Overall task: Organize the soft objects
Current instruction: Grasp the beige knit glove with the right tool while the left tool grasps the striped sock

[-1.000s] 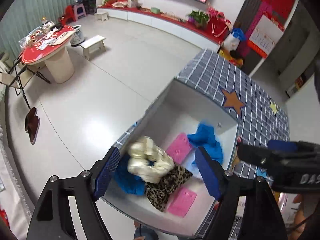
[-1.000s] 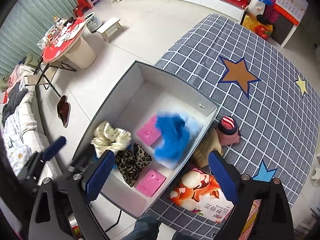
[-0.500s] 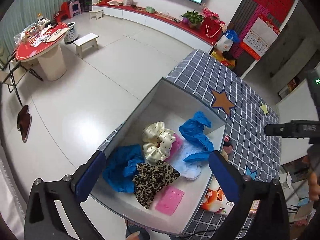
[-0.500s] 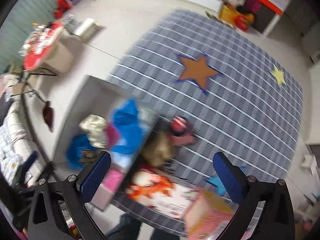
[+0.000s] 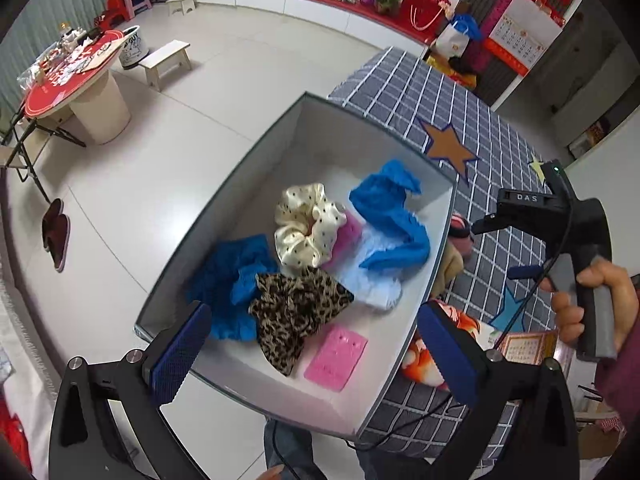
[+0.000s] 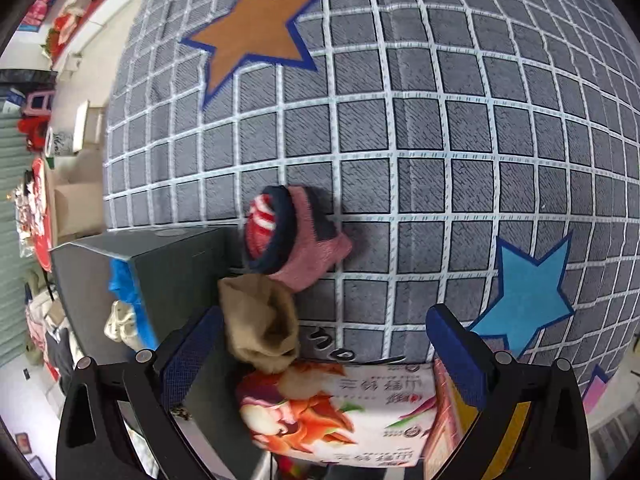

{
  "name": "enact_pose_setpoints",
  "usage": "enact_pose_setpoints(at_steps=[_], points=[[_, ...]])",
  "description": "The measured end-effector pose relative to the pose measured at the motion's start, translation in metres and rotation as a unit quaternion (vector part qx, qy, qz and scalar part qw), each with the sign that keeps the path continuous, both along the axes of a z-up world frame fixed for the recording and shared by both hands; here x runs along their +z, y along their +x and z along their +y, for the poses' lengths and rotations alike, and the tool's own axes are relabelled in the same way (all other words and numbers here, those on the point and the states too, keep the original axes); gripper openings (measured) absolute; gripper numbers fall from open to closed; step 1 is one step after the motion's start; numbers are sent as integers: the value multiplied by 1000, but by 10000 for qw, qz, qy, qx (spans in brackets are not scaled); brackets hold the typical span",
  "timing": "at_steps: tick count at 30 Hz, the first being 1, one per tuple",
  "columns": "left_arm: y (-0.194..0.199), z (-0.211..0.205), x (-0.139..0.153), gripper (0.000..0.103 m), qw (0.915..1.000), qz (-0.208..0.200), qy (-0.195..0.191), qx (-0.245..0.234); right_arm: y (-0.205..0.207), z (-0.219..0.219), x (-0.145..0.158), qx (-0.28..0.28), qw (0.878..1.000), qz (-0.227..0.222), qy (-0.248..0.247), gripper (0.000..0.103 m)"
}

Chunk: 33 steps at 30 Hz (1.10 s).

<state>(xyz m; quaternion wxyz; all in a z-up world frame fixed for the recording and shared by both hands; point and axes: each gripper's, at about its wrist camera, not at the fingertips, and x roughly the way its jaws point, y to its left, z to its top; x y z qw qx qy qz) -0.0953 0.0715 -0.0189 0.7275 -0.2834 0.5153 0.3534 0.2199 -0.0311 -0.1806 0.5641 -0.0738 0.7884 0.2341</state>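
both tongs wide, empty; only right view shows tan sock (image 6: 260, 320) beside box (image 6: 172, 264).

An open grey box w/ white interior (image 5: 224, 216) sits at the edge of a grey checked cloth, holding soft items. Inside: a cream satin scrunchie w/ dark dots (image 5: 308, 230) near the centre, resting partly on a pink sponge pad (image 5: 348, 236). A crumpled bright blue cloth (image 5: 394, 216) lies to its right, over a pale blue fluffy piece (image 5: 376, 284). A leopard-print scrunchie (image 5: 294, 312) lies in front, touching a darker blue crumpled cloth (image 5: 234, 280) on the left. A flat pink rectangular pad (image 5: 336, 356) lies near the front wall. Outside the box, just beside its wall: a rolled pink-and-navy sock w/ red-white stripes (image 6: 292, 236) and a tan balled sock (image 6: 264, 326), touching each other.
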Motion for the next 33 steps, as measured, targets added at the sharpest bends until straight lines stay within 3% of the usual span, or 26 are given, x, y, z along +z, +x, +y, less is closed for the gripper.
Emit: enact_pose_setpoints(at_steps=[3,8,10,13,14,17,21,25,28,33], points=[[5,-4,-2,103,9999,81,-20,-55,-8,1,-10,79,9989,436,169,103],[17,-9,0,103,9996,138,38,-238,-26,-7,-36,-548,9888,1330,394,101],[20,-12,2,103,9993,153,93,-319,-31,-8,-44,-703,9849,1522,437,86],[23,-12,3,103,9989,200,99,-403,-44,-8,-57,-825,9775,1873,515,48],[24,-12,3,103,9988,217,99,-432,-47,-9,-61,-940,9736,2013,524,30],[33,-9,4,103,9981,247,95,-555,-50,-18,-68,-1321,9622,2287,670,11],[61,-5,8,103,9952,264,181,-920,-38,-37,-49,-1486,9602,2108,1069,11],[115,-9,8,103,9856,356,351,-1615,-13,-64,-13,-1686,9616,1664,1385,11],[167,-22,-1,103,9713,520,495,-2269,6,-90,23,-1795,9635,1106,1651,11],[248,-55,-49,103,9414,1030,453,-3180,27,-153,60,-2347,9482,718,2014,11]])
